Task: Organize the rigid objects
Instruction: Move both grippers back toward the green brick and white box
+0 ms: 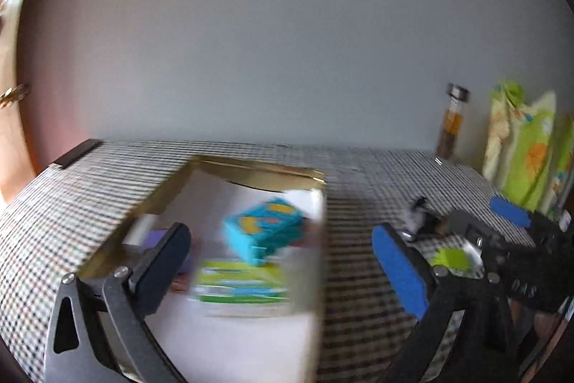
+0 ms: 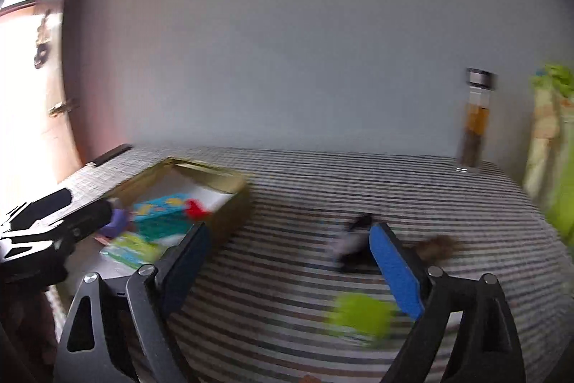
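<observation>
left hand-held gripper (image 1: 283, 257) nearest in its own view: jaws spread wide, nothing between the pads, poised over the open box. right hand-held gripper (image 2: 287, 261) likewise wide apart and empty, above bare checked cloth.

just under the right jaws: small lime-green rounded object (image 2: 362, 314), blurred, lying on the checked-cloth desk (image 2: 287, 196). slightly farther, a small black-and-white object (image 2: 353, 241) touching or just beside the blue right pad; cannot tell which. beside that, a fuzzy brown lump (image 2: 436, 248), too smeared to identify.

shallow gold-rimmed box with white lining (image 1: 251, 167) to the left, holding a teal carton (image 1: 263, 228) tilted on top of a flat green-and-white packet (image 1: 240, 282); purple piece (image 2: 116, 221) and red piece (image 2: 195, 209) also inside.

loose items probably light and stiff; lime one looks smooth, could skate on cloth. best pinched across the narrow width, pads square to flat sides. black-and-white one small, likely needs a low, centred pinch.

far back by the wall: tall clear glass bottle with metal cap and amber contents (image 2: 475, 121), upright, fragile, top-heavy; grip mid-body. green patterned fabric bag (image 1: 523, 146) at far right.
</observation>
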Motion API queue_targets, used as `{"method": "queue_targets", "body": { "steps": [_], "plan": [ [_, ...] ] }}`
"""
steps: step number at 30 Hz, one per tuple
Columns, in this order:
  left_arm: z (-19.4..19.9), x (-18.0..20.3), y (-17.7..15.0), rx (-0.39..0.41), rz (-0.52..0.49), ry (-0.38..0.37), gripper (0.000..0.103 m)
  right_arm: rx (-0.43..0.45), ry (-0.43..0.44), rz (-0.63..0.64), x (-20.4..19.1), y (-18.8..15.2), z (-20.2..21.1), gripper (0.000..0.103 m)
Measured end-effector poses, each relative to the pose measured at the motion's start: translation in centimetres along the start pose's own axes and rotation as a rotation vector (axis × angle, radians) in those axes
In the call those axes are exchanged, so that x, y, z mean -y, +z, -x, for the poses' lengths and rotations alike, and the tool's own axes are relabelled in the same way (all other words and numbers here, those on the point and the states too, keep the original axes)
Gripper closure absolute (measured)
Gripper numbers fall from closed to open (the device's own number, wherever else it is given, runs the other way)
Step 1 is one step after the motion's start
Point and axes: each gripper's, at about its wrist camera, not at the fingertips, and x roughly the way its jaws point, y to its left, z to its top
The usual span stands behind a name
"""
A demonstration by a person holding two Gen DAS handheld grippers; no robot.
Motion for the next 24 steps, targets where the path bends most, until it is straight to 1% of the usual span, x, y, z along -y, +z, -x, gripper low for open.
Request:
{"method": "queue_targets", "body": {
  "steps": [2,5,8,10,13,15,17,19,21,24],
  "plan": [
    [-0.5,2.1,-0.1,-0.016,-0.029,-0.027,0.001,-0.014,-0.051,-0.012,2.5,-0.3,0.1,0.010],
    [-1.4,5.1,-0.4,-0.054,-0.060,-0.077,0.000,-0.067,-0.144,-0.037,6.6,-1.2,0.3,0.010],
    [-2.7,8.0,-0.9,-0.102,-0.101,-0.100,0.000,-0.117,-0.175,-0.068,9.4,-1.6,0.3,0.010],
    [-3.4,9.3,-1.3,-0.133,-0.121,-0.112,0.000,-0.148,-0.167,-0.073,10.5,-2.0,0.0,0.010],
    [-3.7,10.2,-1.6,-0.150,-0.141,-0.119,0.000,-0.192,-0.145,-0.059,11.3,-2.2,-0.5,0.010],
    [-4.0,10.7,-1.7,-0.161,-0.153,-0.116,0.000,-0.226,-0.147,-0.057,11.3,-2.4,-1.1,0.010],
    [-4.3,10.9,-1.7,-0.171,-0.156,-0.119,0.000,-0.259,-0.126,-0.049,11.3,-2.6,-2.0,0.010],
    [-4.5,11.2,-1.8,-0.175,-0.162,-0.121,0.000,-0.286,-0.125,-0.029,11.1,-2.9,-2.6,0.010],
    [-5.1,11.6,-1.9,-0.187,-0.170,-0.117,0.000,-0.307,-0.135,-0.027,11.0,-3.2,-2.9,0.010],
    [-5.9,12.2,-2.1,-0.214,-0.169,-0.128,0.001,-0.324,-0.126,-0.041,11.4,-3.4,-3.2,0.010]
  ]
}}
